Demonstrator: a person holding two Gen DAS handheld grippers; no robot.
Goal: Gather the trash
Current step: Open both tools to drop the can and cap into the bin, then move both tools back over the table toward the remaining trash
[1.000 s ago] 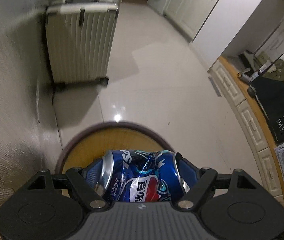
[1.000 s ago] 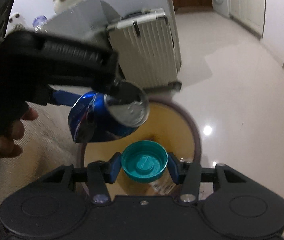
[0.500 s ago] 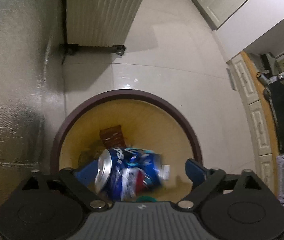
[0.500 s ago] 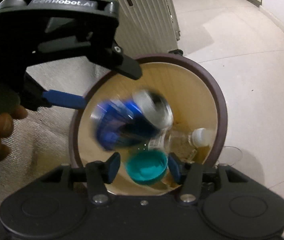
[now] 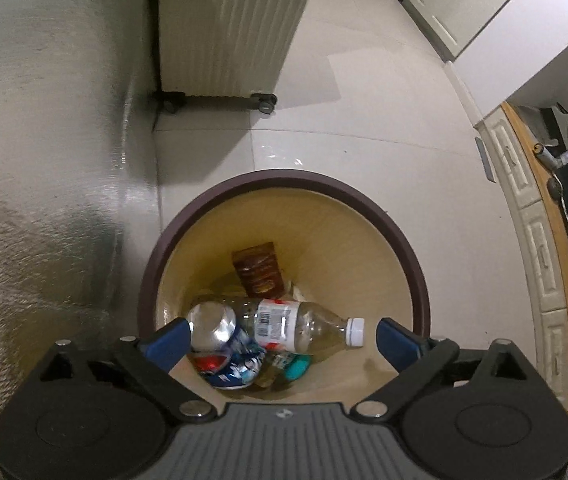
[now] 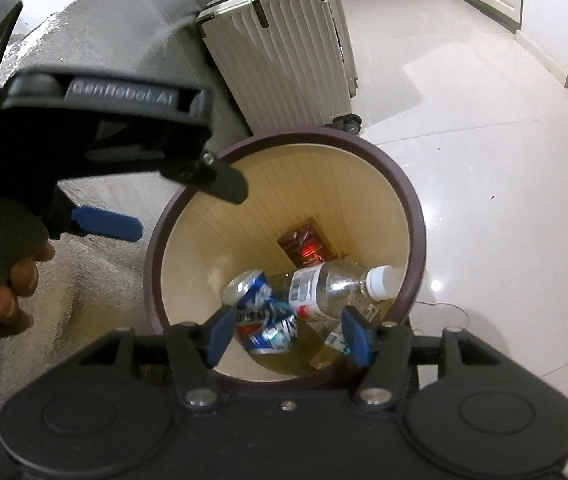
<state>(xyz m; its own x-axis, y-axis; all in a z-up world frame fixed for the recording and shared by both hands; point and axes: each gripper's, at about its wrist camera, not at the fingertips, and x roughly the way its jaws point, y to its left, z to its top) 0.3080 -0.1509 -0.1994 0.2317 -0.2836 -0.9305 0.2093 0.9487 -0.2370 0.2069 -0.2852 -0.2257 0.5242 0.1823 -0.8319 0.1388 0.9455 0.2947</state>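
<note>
One cream ribbed suitcase (image 5: 228,28) stands on wheels on the pale tile floor (image 5: 364,128), beyond the bin. One round trash bin (image 5: 416,256), dark brown rim, tan inside, sits below both grippers. Left gripper (image 5: 282,338) above the bin mouth, jaws spread wide, nothing held. Right gripper (image 6: 287,334) also over the bin, jaws apart, nothing between them. In the bin bottom: one clear plastic bottle (image 5: 300,328) with white cap, lying on its side; one crushed blue soda can (image 5: 224,344) touching the bottle; one brown wrapper (image 5: 258,274) against the far wall; one teal cap (image 5: 298,366) partly under the bottle. Other scraps beneath, too hidden to count.
</note>
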